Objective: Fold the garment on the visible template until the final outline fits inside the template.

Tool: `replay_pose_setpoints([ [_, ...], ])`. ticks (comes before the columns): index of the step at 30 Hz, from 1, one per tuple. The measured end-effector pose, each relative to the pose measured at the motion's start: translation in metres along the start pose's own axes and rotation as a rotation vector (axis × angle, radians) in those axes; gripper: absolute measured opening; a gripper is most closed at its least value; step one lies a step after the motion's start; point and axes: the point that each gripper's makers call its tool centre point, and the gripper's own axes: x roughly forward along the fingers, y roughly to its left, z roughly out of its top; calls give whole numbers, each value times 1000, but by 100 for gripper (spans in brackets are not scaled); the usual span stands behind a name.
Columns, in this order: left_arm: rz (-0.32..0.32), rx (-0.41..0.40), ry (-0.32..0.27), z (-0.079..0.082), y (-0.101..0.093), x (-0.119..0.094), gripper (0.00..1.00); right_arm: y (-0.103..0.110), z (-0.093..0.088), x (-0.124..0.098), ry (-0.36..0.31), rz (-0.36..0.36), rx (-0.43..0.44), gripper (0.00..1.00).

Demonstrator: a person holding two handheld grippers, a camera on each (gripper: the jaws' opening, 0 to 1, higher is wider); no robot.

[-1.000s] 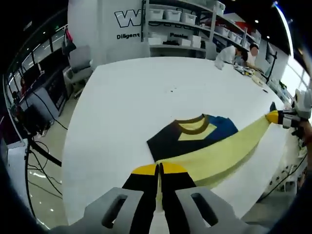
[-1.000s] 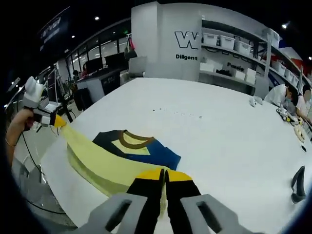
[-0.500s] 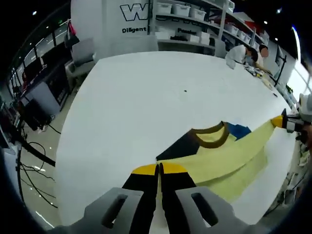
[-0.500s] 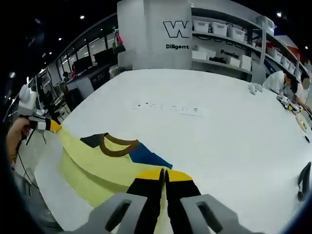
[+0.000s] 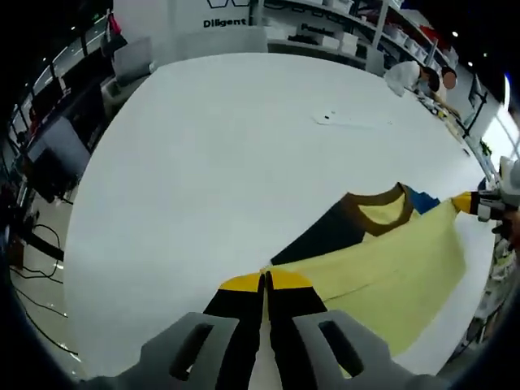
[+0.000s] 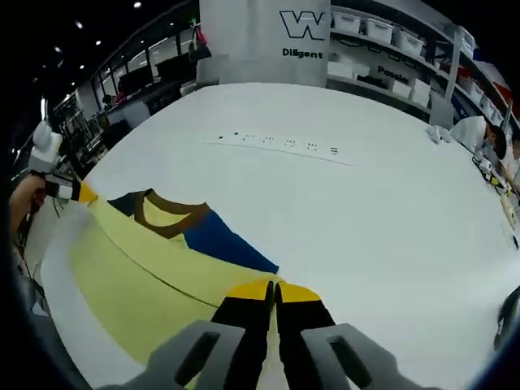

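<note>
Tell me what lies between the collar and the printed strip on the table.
In the right gripper view, bare white table separates the collar from the strip; nothing rests between them.

Legible text: white pillar (image 6: 268, 41) carries a large dark "W" with "Diligent" beneath it, cut off at the pillar's edge. Same "Diligent" on the pillar in the left gripper view. Small print on the shelf (image 6: 390, 69) bins and the strip of marks (image 6: 280, 145) on the counter (image 6: 390, 227): too small to read.
</note>
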Motion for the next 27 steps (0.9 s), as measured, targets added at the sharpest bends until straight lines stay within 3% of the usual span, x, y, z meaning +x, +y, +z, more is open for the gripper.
replay_pose_setpoints([
  [6,-2,-5,-9,-3,0,7,3,-3,-8,11,3,11,20,0],
  [11,-26,14,-59,0,0,4,4,-3,-3,6,-52,32,-24,1],
  [13,-39,123,-137,9,-1,-2,7,-1,1,0,-89,48,-59,7],
  [16,-61,262,-224,14,-6,-11,21,5,4,-10,-140,84,-149,19],
  [18,-67,285,-246,14,-8,-13,28,9,1,-14,-141,99,-193,23],
  [19,-79,369,-270,12,-12,-16,31,13,0,-16,-149,116,-222,25],
  [24,-103,500,-268,-1,-18,-15,40,19,-13,-18,-130,111,-366,35],
  [27,-81,584,-269,-6,-16,-11,40,19,-16,-17,-122,91,-444,36],
])
